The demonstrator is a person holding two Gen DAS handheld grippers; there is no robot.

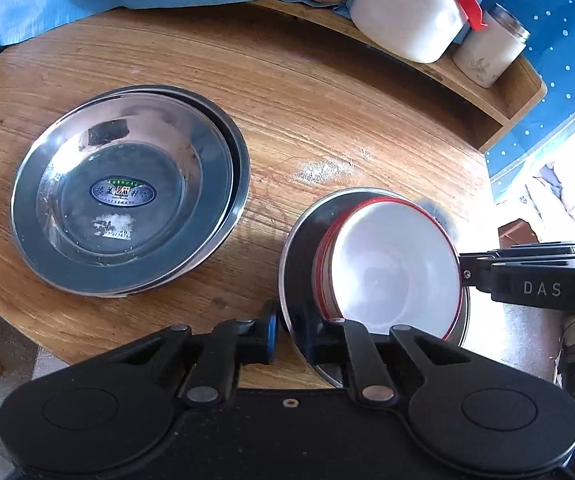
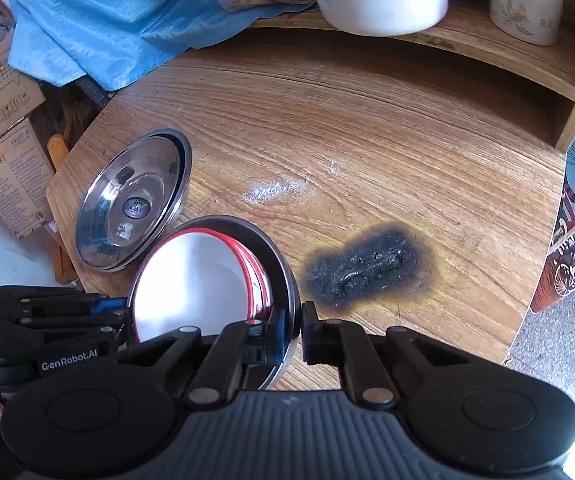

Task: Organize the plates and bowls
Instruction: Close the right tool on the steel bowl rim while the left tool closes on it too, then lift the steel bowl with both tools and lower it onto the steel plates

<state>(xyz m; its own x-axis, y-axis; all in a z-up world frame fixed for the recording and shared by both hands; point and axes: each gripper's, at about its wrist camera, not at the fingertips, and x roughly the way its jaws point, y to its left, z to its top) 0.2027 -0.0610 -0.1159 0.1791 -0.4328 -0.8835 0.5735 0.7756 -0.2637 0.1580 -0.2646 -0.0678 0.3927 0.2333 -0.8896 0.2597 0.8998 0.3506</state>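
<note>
A steel plate (image 1: 297,264) carries stacked white bowls with red rims (image 1: 391,264) at the near side of the round wooden table (image 1: 287,92). My left gripper (image 1: 289,334) is shut on the plate's near-left rim. My right gripper (image 2: 297,330) is shut on the plate's rim (image 2: 287,276) from the other side; it shows in the left wrist view (image 1: 465,274) at the bowls' right edge. The bowls (image 2: 195,280) tilt a little inside the plate. A stack of steel plates (image 1: 127,196) with a label sticker lies on the table to the left, also in the right wrist view (image 2: 135,208).
A black burn mark (image 2: 367,272) scars the wood right of the held plate. A raised wooden shelf (image 1: 499,92) at the back holds a white jar (image 1: 407,12) and a small canister (image 1: 487,52). Blue cloth (image 2: 99,24) and cardboard boxes (image 2: 3,152) sit at the left.
</note>
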